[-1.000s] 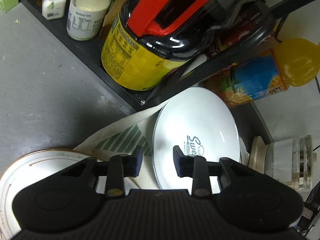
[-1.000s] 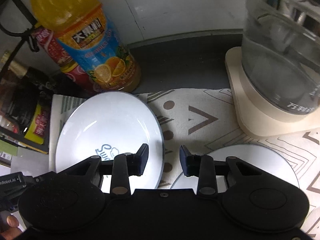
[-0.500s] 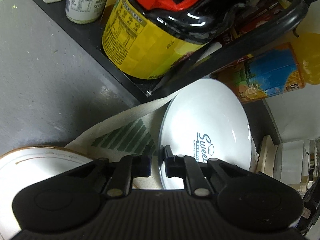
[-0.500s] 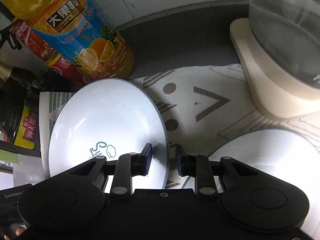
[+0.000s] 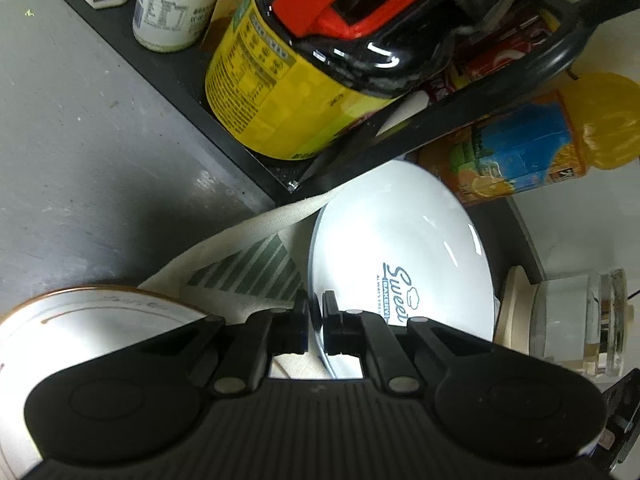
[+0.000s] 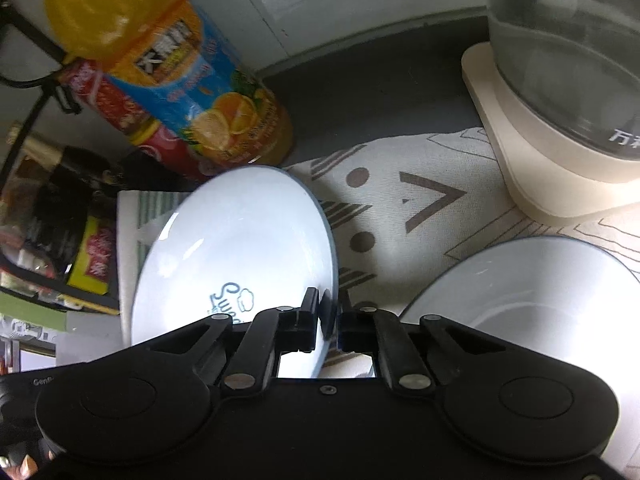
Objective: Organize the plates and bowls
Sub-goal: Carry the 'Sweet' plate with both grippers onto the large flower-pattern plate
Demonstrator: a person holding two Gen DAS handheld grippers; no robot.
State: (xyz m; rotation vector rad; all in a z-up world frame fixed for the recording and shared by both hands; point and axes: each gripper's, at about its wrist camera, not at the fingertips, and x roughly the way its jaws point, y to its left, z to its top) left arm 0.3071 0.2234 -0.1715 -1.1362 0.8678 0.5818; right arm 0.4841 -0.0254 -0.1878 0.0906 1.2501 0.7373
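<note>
A white plate with blue "Sweet" lettering (image 5: 400, 248) is gripped from both sides and sits tilted above the patterned cloth (image 6: 400, 208). My left gripper (image 5: 316, 320) is shut on its near-left rim. My right gripper (image 6: 329, 320) is shut on its right rim; the plate also shows in the right wrist view (image 6: 240, 248). A gold-rimmed white plate (image 5: 100, 316) lies at the lower left of the left view. Another white plate (image 6: 532, 280) lies on the cloth to the right of the right gripper.
A black shelf rack (image 5: 192, 80) holds a yellow jar with a red lid (image 5: 288, 92) and white bottles (image 5: 176, 0). An orange juice bottle (image 6: 180, 80) stands behind the plate. A glass kettle on a cream base (image 6: 560, 120) stands at the right.
Both grippers have closed from open onto opposite rims of the lettered plate, and the plate has tipped up off the cloth.
</note>
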